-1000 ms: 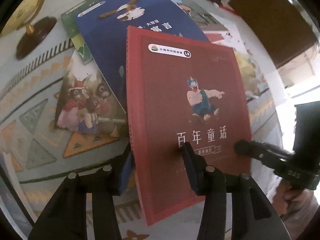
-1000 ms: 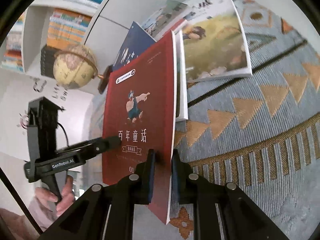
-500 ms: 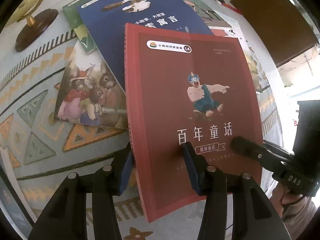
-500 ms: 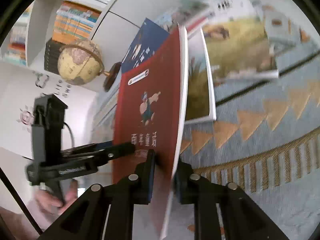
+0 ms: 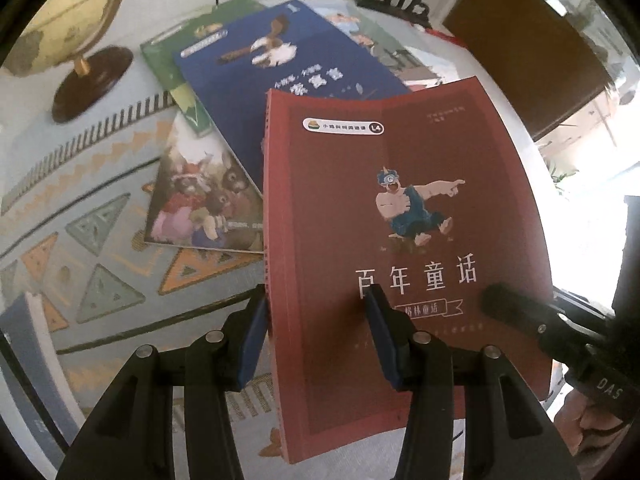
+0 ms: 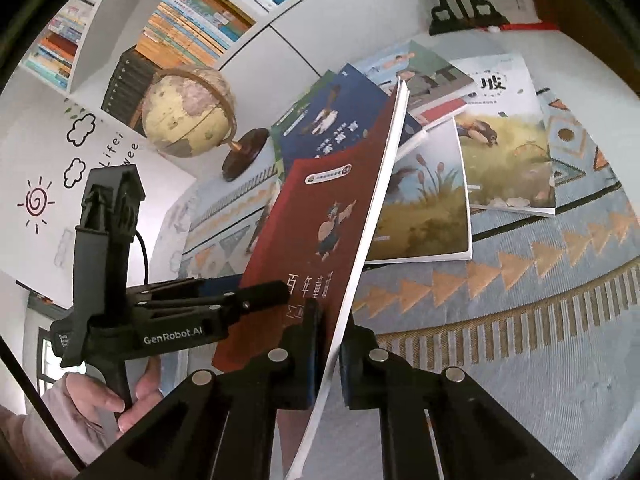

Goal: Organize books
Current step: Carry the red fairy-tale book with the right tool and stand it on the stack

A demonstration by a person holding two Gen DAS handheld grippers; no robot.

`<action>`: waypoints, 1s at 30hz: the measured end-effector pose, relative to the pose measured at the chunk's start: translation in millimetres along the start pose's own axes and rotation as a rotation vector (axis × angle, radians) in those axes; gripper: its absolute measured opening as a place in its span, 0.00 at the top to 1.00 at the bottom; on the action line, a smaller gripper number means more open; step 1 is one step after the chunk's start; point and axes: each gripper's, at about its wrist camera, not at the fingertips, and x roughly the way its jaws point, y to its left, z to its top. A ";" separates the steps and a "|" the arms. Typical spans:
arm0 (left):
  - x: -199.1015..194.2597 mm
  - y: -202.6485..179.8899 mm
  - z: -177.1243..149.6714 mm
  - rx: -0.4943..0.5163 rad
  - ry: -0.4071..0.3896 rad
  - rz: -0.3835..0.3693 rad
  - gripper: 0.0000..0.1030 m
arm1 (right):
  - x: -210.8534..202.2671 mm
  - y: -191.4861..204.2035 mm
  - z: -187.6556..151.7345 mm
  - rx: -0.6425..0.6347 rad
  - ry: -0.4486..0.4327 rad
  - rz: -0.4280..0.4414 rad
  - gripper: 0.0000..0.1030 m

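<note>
Patterned rug below: right gripper clamped on red book page edge, left gripper gripping its spine edge; lift level over scattered books, avoid bending.

There are two hand-held grippers: the left hand-held gripper and the right hand-held gripper. There is one red book up off the cloth. Six more books lie on the patterned cloth: one blue book, one green book, one rabbit book, one reed book, one bird book and one teal book. There is one globe. There is one black iron stand. The shelf holds too many books to count.
</note>
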 end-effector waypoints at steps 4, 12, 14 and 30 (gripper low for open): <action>-24.4 6.5 -6.3 -0.004 -0.035 -0.016 0.57 | -11.0 14.7 -0.6 -0.002 -0.023 -0.005 0.92; -61.3 30.3 -16.2 -0.028 -0.109 -0.026 0.57 | -21.3 57.4 1.4 -0.061 -0.053 -0.008 0.91; -69.8 39.5 -19.6 -0.046 -0.128 -0.025 0.57 | -20.2 70.9 1.6 -0.079 -0.056 -0.003 0.91; -138.0 153.5 -67.6 -0.200 -0.231 0.034 0.57 | 39.3 182.8 -11.3 -0.194 -0.007 0.082 0.90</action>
